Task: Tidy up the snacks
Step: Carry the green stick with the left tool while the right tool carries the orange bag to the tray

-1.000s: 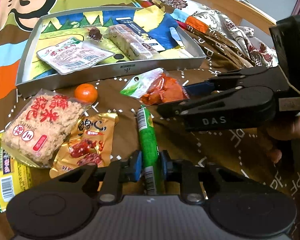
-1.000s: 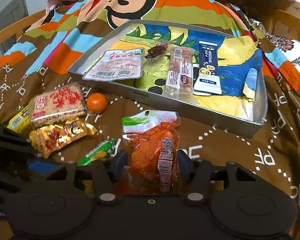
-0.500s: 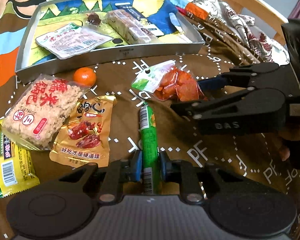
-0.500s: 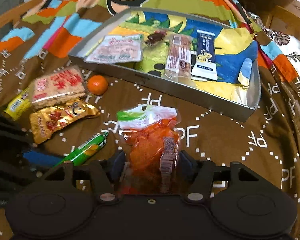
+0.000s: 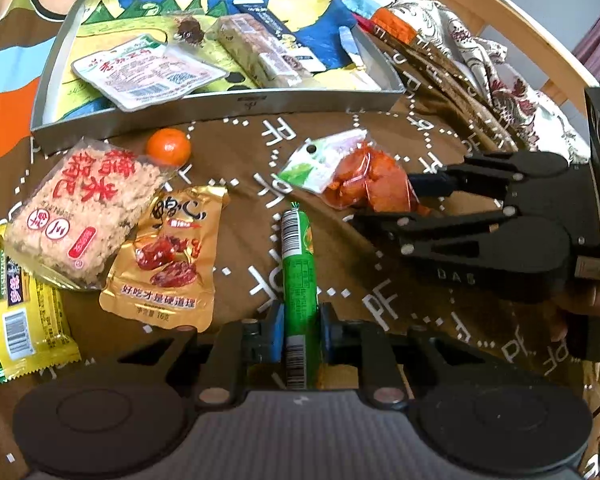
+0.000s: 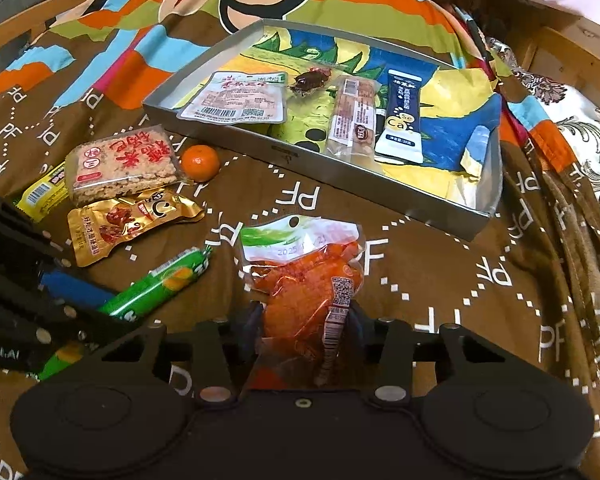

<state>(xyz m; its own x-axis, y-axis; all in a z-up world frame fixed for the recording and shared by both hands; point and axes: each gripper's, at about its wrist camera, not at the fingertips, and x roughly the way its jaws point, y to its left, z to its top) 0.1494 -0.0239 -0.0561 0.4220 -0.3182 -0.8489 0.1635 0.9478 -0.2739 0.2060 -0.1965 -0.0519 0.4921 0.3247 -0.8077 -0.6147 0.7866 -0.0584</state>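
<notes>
The likeliest trouble sits with the right gripper (image 6: 304, 320): its jaws are closing on the orange snack bag (image 6: 306, 280), a soft crinkly pouch caught only at its near end, so the film may fold or slide between the pads and the bag could droop or drop on the way to the tray (image 6: 452, 216). The tray's near wall stands between both held snacks and the open floor inside, so a low carry could snag the dangling bag on that rim. The left gripper (image 5: 300, 332) is clamped on the green sausage stick (image 5: 298, 264), pinching it at its near end while most of the length lies out ahead on the brown blanket (image 5: 380, 304); gripped so far from its middle, the smooth stick may swing or slip when raised. The two grippers work close side by side, the right one's fingers reaching in just beside the stick, so they could knock each other if both lift at once. The orange bag lies between the right jaws, its green-and-white top pointing toward the tray. Still loose near the tray are a tangerine (image 5: 168, 147), a rice cracker pack (image 5: 88, 212), a gold pouch (image 5: 168, 260) and a yellow bar (image 5: 24, 320).
</notes>
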